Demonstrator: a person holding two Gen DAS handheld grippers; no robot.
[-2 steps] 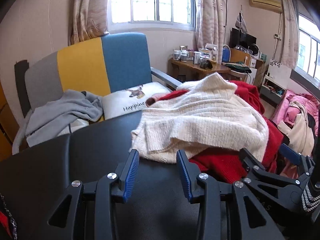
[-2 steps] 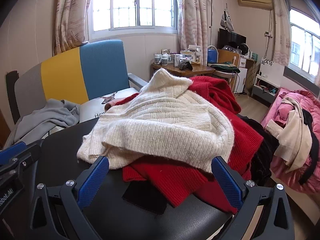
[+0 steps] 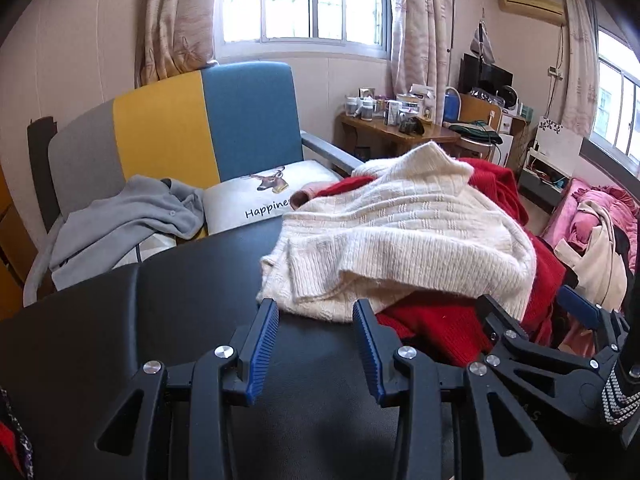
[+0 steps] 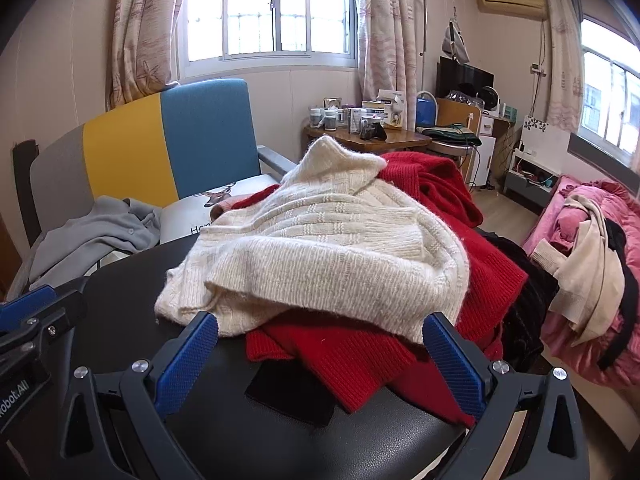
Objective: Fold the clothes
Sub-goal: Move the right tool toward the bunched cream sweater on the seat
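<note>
From the left wrist camera, the left gripper [image 3: 316,312] tilts downward over the black table [image 3: 168,320], its blue-padded jaws partly apart with nothing between them. Its tips stop just short of the near hem of the cream sweater [image 3: 400,240], which lies heaped on a red sweater [image 3: 432,324] on the right side of the table. The right gripper [image 3: 532,312] shows at the lower right edge, beside the pile. This view alone reads the cushion [image 3: 264,200] on the chair [image 3: 200,128], with its deer picture and lettering nearly whole.

From the right wrist camera, the right gripper [image 4: 320,336] has its jaws spread wide, empty, flanking the near edge of the pile without touching it. Only here a flat black cloth [image 4: 292,394] shows under the red sweater's front edge, and dark clothes [image 4: 520,300] hang off the table's right side.
</note>
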